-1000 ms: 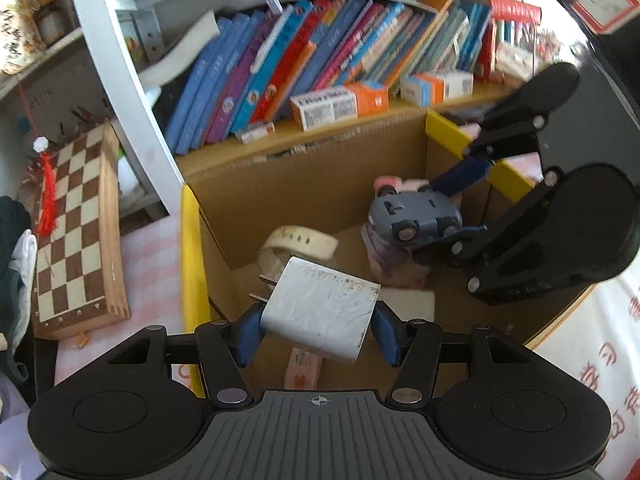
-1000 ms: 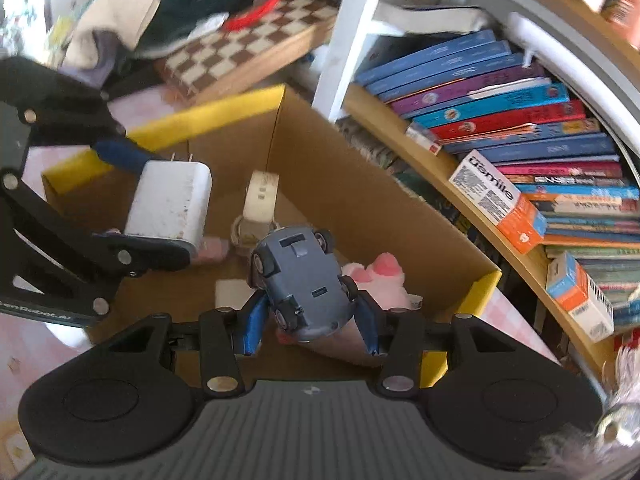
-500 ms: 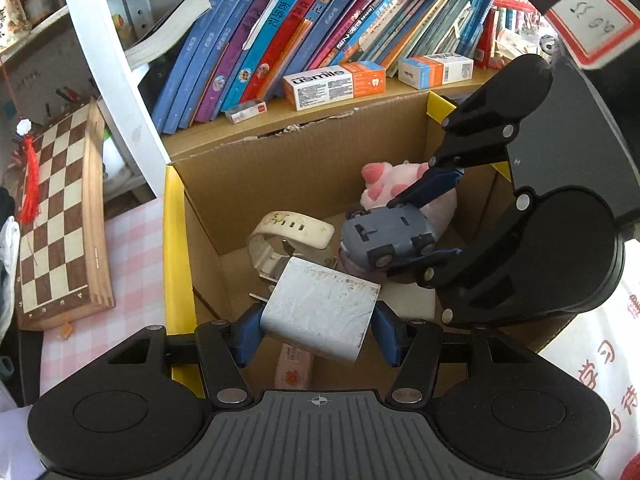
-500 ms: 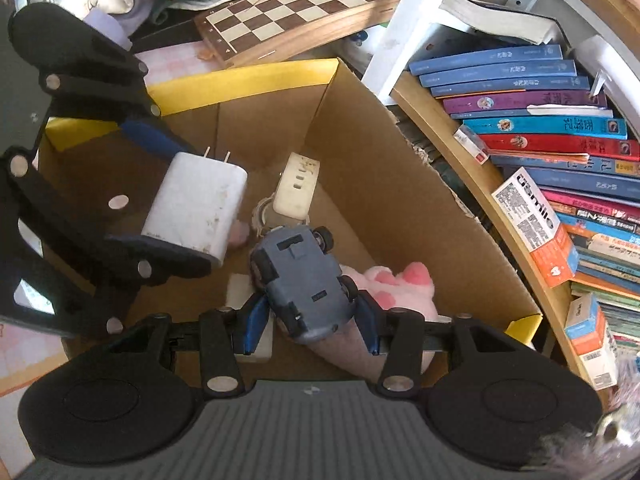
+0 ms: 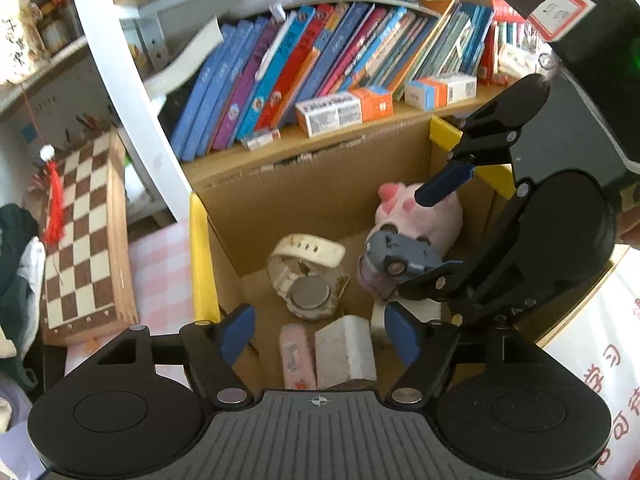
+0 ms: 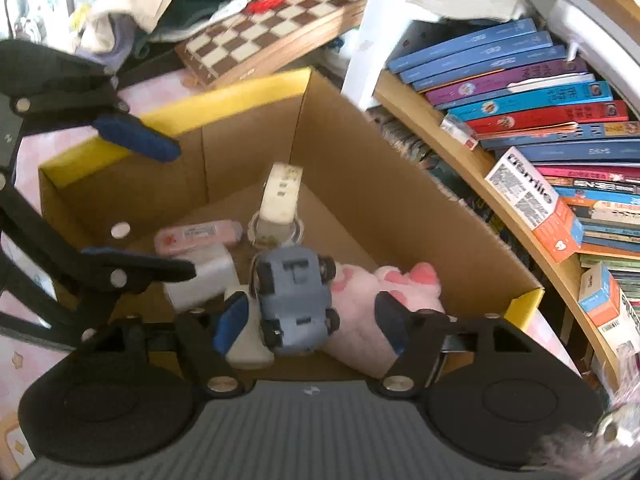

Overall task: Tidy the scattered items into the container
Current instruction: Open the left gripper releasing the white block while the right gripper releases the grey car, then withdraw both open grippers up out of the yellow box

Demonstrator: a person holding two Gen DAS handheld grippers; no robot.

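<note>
1. Counter [image 5: 160, 264], under a pink checked cloth, is carrying the cardboard box [image 5: 304, 200] and a wooden chessboard [image 5: 86, 236] just beside it.
2. Wooden shelf [image 6: 448, 152] behind the box is holding leaning books [image 6: 520, 80] and small cartons [image 6: 536, 208].

White charger [image 5: 346, 350], toy car [image 6: 294, 300] in box [image 6: 392, 184]

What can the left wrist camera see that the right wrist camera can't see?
Only the left wrist view shows the round metal back of the white watch and the label on the right gripper's body.

Only the right wrist view shows the pile of clothes past the chessboard and the toy car's whole underside.

Both show the cardboard box, pink plush pig, white charger, pink eraser, and the books. Both grippers are open.
</note>
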